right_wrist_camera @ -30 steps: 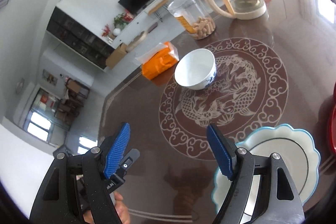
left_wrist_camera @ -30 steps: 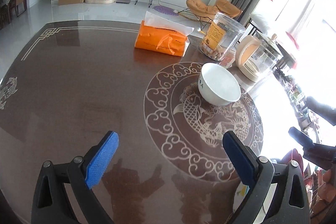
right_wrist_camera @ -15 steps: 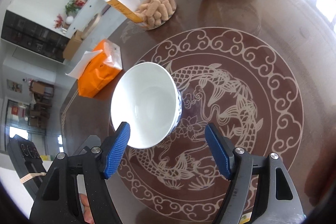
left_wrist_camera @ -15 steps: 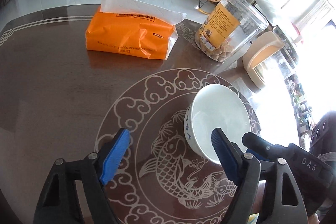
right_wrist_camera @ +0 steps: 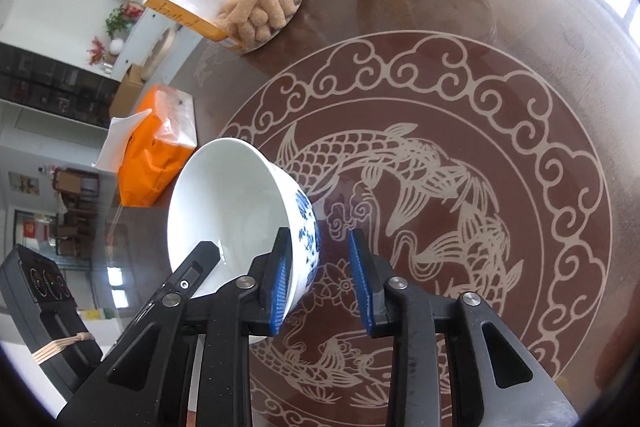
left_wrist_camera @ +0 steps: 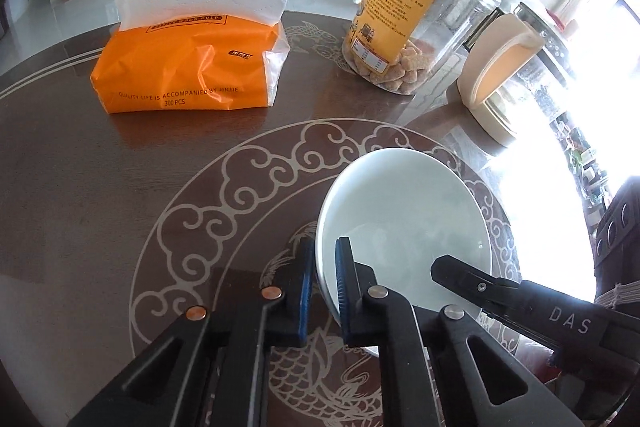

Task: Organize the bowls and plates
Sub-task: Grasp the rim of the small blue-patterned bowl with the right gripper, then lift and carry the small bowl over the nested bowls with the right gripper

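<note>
Bowl sits tilted over the carp medallion of the dark worktop, white inside, blue floral print on the outer wall; whether its foot touches the surface can't be told. Left gripper comes in low from the near edge, pointing fwd along the worktop toward the tissue pack. Its fingers are nearly together, pinching the bowl's near-left rim: one blue pad outside the wall, the other inside.

Right gripper reaches in from the bowl's other side, w/ its body showing at the right edge of the left wrist view. Fingers stand at a narrow-to-mid gap, not clamped: the left pad lies inside the bowl against the wall, the right pad stands apart from the blue-printed outside, w/ bare worktop showing between.

Behind the bowl: clear snack jar w/ orange label and biscuit sticks at the bottom, just beside a glass kettle w/ cream handle. Tissue pack is orange, white sheet sticking up, well apart from the bowl.
</note>
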A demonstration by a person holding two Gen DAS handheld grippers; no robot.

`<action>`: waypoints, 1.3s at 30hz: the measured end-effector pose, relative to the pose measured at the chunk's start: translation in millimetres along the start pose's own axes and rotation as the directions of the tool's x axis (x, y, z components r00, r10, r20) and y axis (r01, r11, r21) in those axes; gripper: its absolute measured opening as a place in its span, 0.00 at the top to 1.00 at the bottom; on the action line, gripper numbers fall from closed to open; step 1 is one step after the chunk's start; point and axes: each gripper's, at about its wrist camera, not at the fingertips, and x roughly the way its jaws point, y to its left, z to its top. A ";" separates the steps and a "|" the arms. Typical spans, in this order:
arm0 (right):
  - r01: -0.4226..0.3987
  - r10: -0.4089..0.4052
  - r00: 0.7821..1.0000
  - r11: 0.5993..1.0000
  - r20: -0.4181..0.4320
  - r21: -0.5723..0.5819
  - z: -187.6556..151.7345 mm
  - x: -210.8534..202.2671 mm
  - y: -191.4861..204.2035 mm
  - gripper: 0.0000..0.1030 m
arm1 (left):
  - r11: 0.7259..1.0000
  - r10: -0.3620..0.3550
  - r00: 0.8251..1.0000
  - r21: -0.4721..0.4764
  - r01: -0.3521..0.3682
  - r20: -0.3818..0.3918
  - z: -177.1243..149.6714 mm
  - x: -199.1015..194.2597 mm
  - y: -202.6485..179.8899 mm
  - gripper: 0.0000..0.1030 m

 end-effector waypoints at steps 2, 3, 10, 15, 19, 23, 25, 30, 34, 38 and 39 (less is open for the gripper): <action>0.031 -0.031 1.000 0.999 -0.001 -0.040 -1.9 -1.6 7.1 0.84 | 1.000 0.009 1.000 -0.002 -0.009 -0.002 -0.1 0.6 -0.1 0.92; 0.045 -0.045 0.999 0.997 0.004 -0.058 -3.6 -3.0 10.1 0.84 | 1.000 0.006 1.000 -0.010 -0.006 -0.005 -2.0 -0.7 2.5 0.93; 0.021 -0.024 0.999 0.993 -0.026 -0.119 -32.6 -18.7 26.0 0.84 | 1.000 0.005 1.000 0.010 -0.006 0.024 -38.1 -43.3 20.0 0.93; 0.018 -0.034 0.996 0.979 -0.077 -0.203 -87.0 -26.8 42.8 0.84 | 1.000 0.002 1.000 -0.014 -0.002 0.009 -93.1 -78.1 45.9 0.93; 0.019 -0.050 0.992 0.967 -0.115 -0.254 -145.7 -29.9 46.6 0.84 | 1.000 0.026 1.000 -0.005 -0.026 0.013 -141.2 -109.0 59.1 0.93; 0.006 -0.052 0.987 0.957 -0.152 -0.289 -201.3 -36.6 48.3 0.83 | 0.999 0.051 0.998 0.000 -0.051 0.041 -179.5 -139.0 67.6 0.93; 0.000 -0.049 0.986 0.954 -0.157 -0.299 -220.5 -38.6 48.3 0.83 | 0.998 0.060 0.997 -0.002 -0.060 0.048 -193.7 -145.2 71.0 0.93; 0.021 -0.069 0.989 0.944 -0.134 -0.328 -240.1 -39.6 48.8 0.83 | 0.998 0.049 0.998 -0.035 -0.048 0.028 -212.9 -137.4 82.8 0.93; 0.041 -0.085 0.990 0.934 -0.110 -0.355 -243.9 -36.7 50.7 0.83 | 0.998 0.045 0.998 -0.036 -0.043 0.041 -220.7 -133.0 83.8 0.92; 0.044 -0.088 0.991 0.927 -0.100 -0.374 -244.7 -33.8 53.6 0.80 | 0.999 0.037 0.998 -0.035 -0.035 0.052 -218.9 -132.5 81.6 0.82; 0.043 -0.085 0.992 0.926 -0.096 -0.375 -244.4 -33.6 53.8 0.78 | 0.999 0.034 0.998 -0.035 -0.032 0.057 -217.6 -133.3 81.3 0.73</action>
